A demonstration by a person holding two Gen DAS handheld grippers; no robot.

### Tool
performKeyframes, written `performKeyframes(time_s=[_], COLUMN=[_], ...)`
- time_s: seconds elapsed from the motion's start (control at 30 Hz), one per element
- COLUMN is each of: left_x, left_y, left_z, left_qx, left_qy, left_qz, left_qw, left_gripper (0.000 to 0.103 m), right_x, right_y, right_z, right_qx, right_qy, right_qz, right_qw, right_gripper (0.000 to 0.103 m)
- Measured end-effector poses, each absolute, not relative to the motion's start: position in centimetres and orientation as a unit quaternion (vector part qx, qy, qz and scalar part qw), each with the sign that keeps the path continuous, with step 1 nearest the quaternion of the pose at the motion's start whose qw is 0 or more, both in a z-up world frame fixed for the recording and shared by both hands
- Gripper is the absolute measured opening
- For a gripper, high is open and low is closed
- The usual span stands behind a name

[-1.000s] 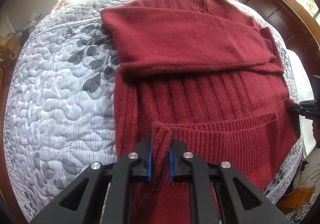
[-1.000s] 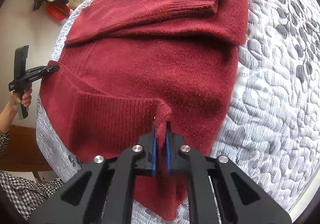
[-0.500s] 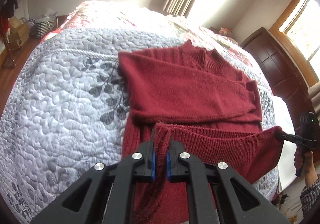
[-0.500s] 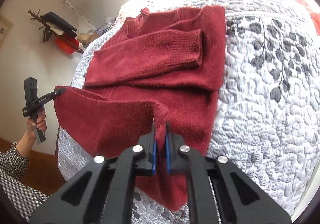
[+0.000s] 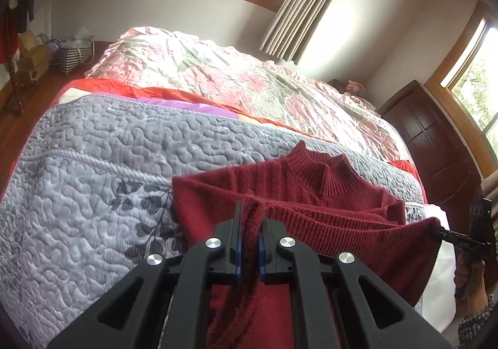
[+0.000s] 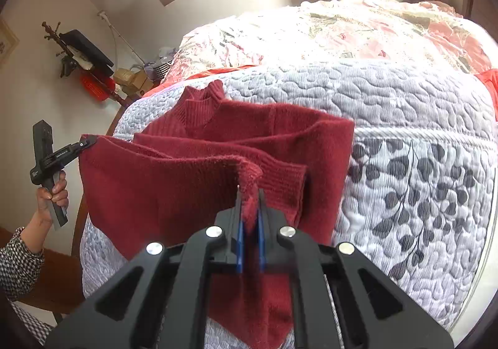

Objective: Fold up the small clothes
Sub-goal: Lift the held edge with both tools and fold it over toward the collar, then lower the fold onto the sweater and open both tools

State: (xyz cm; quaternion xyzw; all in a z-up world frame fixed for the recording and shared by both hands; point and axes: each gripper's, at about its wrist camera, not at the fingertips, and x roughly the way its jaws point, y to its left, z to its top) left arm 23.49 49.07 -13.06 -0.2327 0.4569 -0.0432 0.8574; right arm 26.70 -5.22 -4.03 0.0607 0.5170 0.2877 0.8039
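Observation:
A dark red knit sweater [image 5: 311, 193] [image 6: 280, 131] lies on a grey quilted bedspread [image 5: 109, 178] [image 6: 420, 131], its sleeves folded across the chest and its collar toward the far end. My left gripper [image 5: 249, 224] is shut on one corner of the ribbed bottom hem. My right gripper [image 6: 249, 202] is shut on the other corner. The hem is lifted off the bed and stretched taut between the two, hanging over the folded sleeves. In each wrist view the other gripper shows at the edge, left gripper [image 6: 84, 143], right gripper [image 5: 445, 232], held by a hand.
A pink floral cover [image 5: 233, 78] spreads over the far half of the bed. Dark wooden furniture [image 5: 435, 146] stands to the right of the bed. A coat rack [image 6: 77, 53] and boxes stand by the wall on the left. A checked sleeve [image 6: 18, 258] is at the lower left.
Both grippers have risen and moved toward the collar, carrying the bottom hem up off the bed and over the sweater's body. The grip on both corners is unchanged.

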Motion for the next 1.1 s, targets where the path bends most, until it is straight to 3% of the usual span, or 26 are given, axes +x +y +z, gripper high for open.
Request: performKeyframes(time_s=[0.3,0.77,0.87,0.97,1.1], left_x=[30.1,33.8,33.9,32.7,29.3], left_y=[50.3,49.5,49.7,50.6,50.7], left_z=[-14.7,-24.4,-24.3,-22.5,-19.4], left_qx=[-0.23,-0.171,-0.175,-0.196,-0.189], left_qy=[0.461,0.546,0.553,0.535,0.522], left_qz=[-0.017,0.048,0.061,0.072,0.07], left_qw=[0.857,0.819,0.813,0.819,0.829], left_gripper=[0.007,0.009,0.023,0.026,0.026], right_x=[35.1,39.2,38.7,36.9,32.5], right_y=[-3.8,-3.4,-4.0,-5.1,-6.2], right_z=[-5.1,-12.7,-12.3,-10.8,-9.8], right_qx=[0.072,0.092,0.108,0.108,0.111], right_qy=[0.524,0.583,0.58,0.571,0.582], right_qz=[0.262,0.217,0.22,0.22,0.254], right_qw=[0.807,0.778,0.777,0.783,0.765], right_gripper=[0.006,0.009,0.018,0.039,0.042])
